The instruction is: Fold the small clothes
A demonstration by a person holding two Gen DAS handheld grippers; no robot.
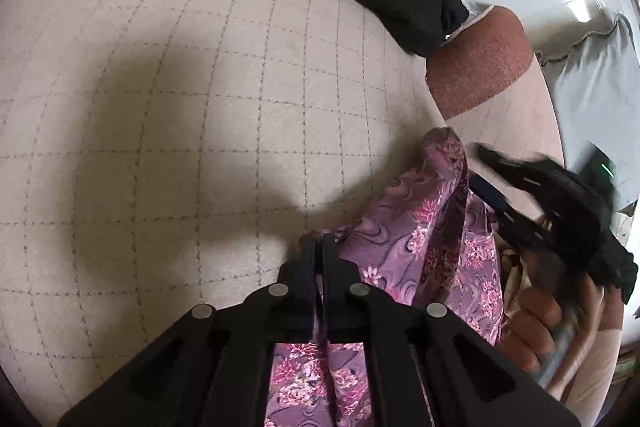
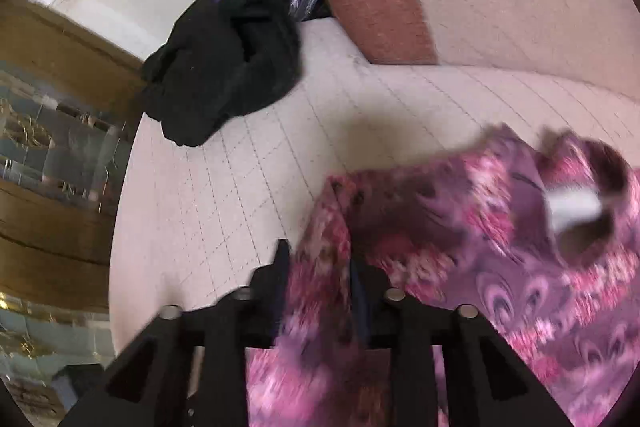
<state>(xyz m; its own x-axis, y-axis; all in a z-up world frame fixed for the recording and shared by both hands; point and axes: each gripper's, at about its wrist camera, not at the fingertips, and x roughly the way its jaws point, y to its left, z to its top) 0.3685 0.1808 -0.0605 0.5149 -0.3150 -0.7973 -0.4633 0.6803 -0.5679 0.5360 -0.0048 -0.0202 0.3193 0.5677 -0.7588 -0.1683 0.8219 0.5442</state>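
Left gripper: jaws pinched tight on the purple floral garment's edge
Right gripper: fingers partly apart, blurry cloth draped between them, can't tell if they're actually gripping
Garment spot: low on the checked bedcover
Black clothes: heaped further back, well apart

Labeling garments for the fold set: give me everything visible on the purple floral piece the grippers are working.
The purple satin-looking garment with pink flower print has a darker trimmed opening showing a white label inside. It lies crumpled, partly lifted off the cream grid-patterned cover. The left gripper is shut on a fold of it. The cloth runs between the right gripper's parted jaws; whether they press it cannot be told through the blur. Nothing else touches it.
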